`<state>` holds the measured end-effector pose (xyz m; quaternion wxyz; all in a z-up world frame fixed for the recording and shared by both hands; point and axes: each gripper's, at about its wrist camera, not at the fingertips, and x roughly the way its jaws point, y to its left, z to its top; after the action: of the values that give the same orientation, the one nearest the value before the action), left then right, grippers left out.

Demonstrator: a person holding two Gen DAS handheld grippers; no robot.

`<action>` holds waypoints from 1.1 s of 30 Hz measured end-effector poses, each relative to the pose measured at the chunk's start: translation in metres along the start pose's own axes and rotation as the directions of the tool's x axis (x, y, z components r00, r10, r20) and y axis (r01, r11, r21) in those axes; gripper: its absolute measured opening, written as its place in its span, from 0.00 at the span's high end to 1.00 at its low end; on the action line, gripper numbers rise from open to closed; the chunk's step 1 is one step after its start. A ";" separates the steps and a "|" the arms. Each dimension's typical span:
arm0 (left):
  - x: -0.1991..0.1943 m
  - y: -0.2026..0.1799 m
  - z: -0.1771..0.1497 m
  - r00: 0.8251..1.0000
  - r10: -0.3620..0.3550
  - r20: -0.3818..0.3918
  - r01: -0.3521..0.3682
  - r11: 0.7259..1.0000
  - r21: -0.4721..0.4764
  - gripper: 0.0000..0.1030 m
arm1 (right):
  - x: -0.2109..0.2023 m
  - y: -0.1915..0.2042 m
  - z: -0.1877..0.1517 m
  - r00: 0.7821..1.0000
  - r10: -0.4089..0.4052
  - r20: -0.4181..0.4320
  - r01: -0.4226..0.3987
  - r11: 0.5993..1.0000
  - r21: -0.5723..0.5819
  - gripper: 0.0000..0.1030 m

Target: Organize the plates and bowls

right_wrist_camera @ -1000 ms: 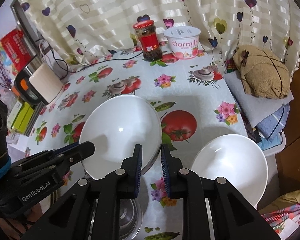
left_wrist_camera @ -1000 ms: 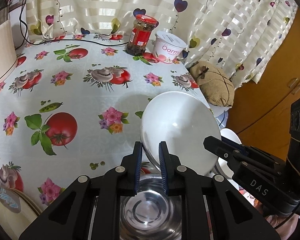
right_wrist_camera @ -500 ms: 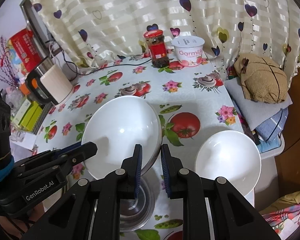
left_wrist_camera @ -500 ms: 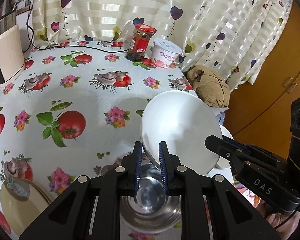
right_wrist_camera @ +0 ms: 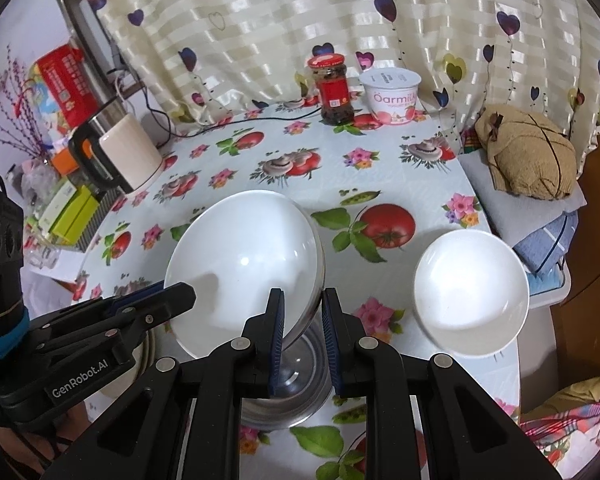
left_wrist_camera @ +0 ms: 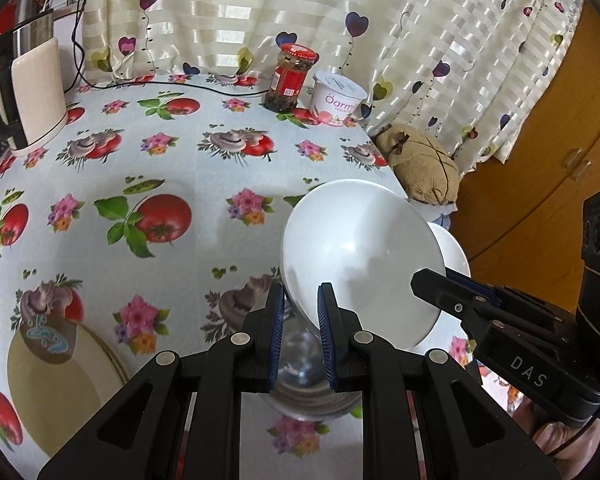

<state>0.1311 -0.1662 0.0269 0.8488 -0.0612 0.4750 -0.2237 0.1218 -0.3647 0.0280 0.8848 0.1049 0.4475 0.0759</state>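
Gripping opposite rims for balance, left gripper [left_wrist_camera: 297, 316] and right gripper [right_wrist_camera: 302, 320] suspend the large white ceramic bowl [right_wrist_camera: 243, 268] at frame centre above the stainless steel bowl [right_wrist_camera: 295, 384].

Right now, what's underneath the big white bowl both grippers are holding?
A shiny steel bowl sits on the tablecloth below the large white bowl. Its far rim is hidden behind the white bowl and the gripper fingers.

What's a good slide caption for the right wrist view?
Both grippers, left gripper and right gripper, pinch opposite rims of a large white bowl above a steel bowl.
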 end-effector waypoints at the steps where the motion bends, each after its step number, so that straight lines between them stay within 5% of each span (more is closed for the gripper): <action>1: 0.000 0.001 -0.002 1.000 0.001 -0.004 -0.001 1.000 -0.001 0.83 | 0.000 0.001 -0.002 1.000 0.002 -0.003 -0.002 1.000 -0.001 0.82; 33: 0.026 0.016 -0.041 0.991 0.032 -0.130 -0.037 0.999 -0.035 0.83 | 0.033 0.000 -0.042 0.989 0.012 -0.147 -0.011 1.000 0.005 0.81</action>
<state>0.1138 -0.1589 -0.0202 0.8188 -0.0544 0.5340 -0.2035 0.1072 -0.3521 -0.0218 0.8487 0.1036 0.5113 0.0876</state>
